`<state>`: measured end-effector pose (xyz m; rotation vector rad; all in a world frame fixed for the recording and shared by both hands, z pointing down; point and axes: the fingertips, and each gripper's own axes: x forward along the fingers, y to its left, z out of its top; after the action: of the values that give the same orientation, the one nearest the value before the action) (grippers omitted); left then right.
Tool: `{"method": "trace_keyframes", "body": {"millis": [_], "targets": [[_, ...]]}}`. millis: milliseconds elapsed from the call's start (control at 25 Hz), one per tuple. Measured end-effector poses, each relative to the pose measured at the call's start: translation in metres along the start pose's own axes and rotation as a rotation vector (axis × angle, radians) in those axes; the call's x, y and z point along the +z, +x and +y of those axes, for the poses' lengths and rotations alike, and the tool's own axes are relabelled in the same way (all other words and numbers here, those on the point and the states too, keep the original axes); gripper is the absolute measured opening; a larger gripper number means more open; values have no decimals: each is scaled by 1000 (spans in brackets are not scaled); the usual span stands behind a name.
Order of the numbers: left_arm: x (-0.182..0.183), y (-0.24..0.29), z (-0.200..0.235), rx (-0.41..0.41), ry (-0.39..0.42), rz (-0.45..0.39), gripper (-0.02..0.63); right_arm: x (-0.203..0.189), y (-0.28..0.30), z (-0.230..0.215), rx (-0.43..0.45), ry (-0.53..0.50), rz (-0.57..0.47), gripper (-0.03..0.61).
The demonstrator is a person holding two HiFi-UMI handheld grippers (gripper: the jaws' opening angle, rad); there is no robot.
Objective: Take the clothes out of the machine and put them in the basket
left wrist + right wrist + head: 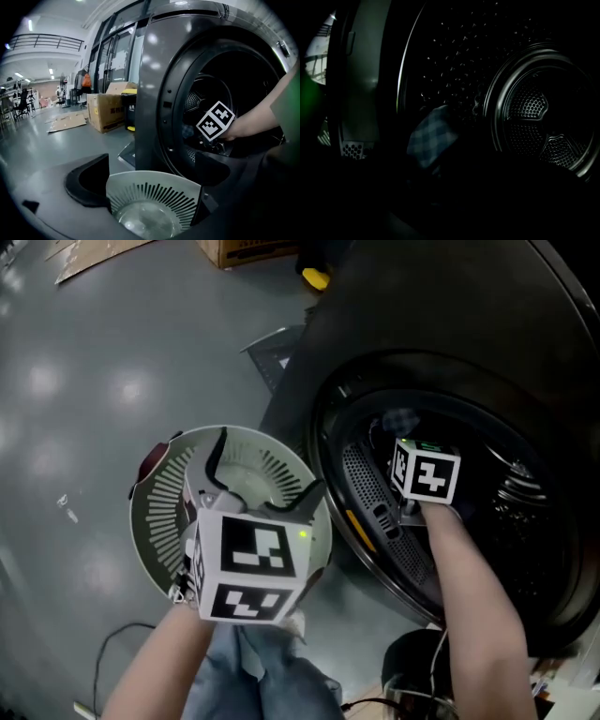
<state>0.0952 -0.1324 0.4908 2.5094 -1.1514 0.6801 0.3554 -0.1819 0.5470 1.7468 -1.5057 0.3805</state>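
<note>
On the grey floor [94, 381] just left of a dark washing machine [450, 315] sits a round white basket [155, 512] with slotted walls, its mouth facing up. Nothing shows inside it. Bare floor lies open to the basket's left and far side, with a cardboard box [105, 112] well apart beyond it. The basket's right edge sits close to the machine's round door opening [337, 484].

The left gripper [272, 460] hangs over the basket with its two black jaws spread wide and nothing between them. The right gripper [424, 472] reaches through the door opening into the drum, the person's forearm crossing the lower rim. Its own view is too dark to tell how its jaws stand.

Inside the drum a checked cloth [433, 136] lies low on the left side, near the door. Its long axis slants from lower left to upper right. The perforated back wall [539, 112] stands well behind it.
</note>
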Motion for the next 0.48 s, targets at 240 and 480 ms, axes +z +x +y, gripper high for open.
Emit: {"method": "trace_keyframes", "body": {"millis": [240,480], "targets": [[-4,24,-1,-18,-8,-25,568,-16,37,4,54,-98,109,571],[-8,28,-4,-26,21,-33,568,-47,39,4,20,-224,286,184]]}}
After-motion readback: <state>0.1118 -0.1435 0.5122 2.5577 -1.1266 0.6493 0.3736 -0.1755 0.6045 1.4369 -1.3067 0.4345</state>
